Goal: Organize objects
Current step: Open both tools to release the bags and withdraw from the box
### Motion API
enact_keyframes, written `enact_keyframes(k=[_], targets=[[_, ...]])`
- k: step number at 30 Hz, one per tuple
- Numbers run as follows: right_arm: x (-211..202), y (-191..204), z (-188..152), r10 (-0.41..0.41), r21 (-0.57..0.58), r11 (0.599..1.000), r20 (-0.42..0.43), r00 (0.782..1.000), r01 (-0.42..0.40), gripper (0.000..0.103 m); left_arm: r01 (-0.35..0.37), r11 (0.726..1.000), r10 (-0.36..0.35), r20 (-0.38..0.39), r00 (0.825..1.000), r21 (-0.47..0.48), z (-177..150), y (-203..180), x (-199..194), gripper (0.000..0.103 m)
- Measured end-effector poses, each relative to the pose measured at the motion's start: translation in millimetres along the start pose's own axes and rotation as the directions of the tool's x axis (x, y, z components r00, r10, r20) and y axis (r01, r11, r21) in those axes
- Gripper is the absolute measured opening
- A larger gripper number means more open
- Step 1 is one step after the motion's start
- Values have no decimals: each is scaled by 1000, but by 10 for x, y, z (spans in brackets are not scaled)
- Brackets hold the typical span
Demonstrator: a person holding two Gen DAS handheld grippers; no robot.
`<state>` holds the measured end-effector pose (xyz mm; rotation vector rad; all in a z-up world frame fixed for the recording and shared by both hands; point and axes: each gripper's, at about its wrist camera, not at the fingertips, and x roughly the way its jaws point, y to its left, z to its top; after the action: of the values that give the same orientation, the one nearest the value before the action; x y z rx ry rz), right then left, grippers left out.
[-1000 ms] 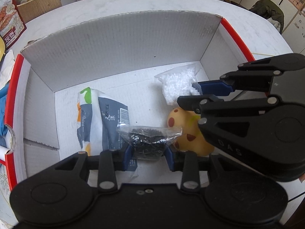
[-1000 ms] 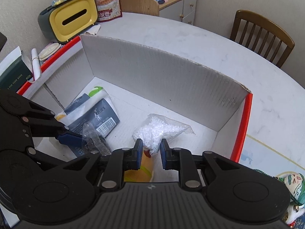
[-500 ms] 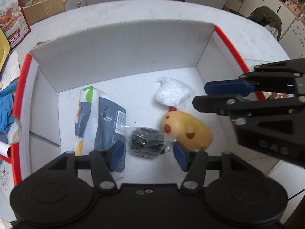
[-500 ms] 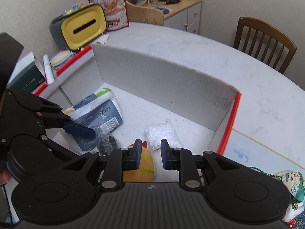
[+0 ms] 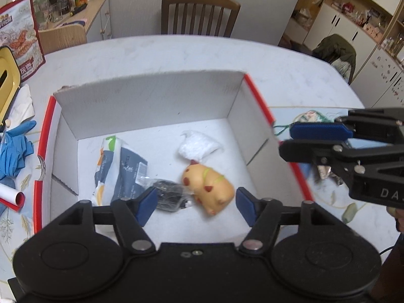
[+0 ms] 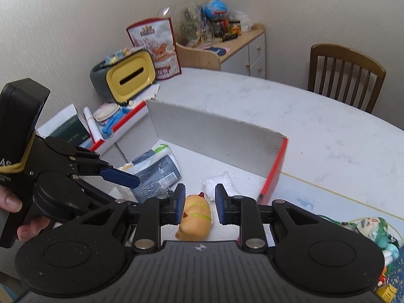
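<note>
Left claw (image 5: 194, 208) just opening, empty, right claw (image 6: 198, 205) parting, empty, above box (image 5: 141, 101); "DA" on its body.

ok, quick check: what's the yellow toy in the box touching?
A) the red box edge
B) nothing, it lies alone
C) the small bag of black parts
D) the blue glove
C: the yellow toy lies on the floor of the box with the clear bag of black parts right against its left side in the left wrist view; the glove is outside the box.
</note>
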<state>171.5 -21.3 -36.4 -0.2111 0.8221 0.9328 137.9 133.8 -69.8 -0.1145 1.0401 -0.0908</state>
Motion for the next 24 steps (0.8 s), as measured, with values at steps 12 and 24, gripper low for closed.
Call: enact_keyframes(k=[12, 24], targets=[[-658, -216, -392, -48, 52, 998, 70, 996, 45, 45, 12, 999, -15, 74, 997, 38, -58, -383, -236, 75], [-1150, -525, -864, -150, 142, 981, 113, 982, 134, 62, 15, 993, -31, 129, 991, 116, -141, -839, -263, 94]])
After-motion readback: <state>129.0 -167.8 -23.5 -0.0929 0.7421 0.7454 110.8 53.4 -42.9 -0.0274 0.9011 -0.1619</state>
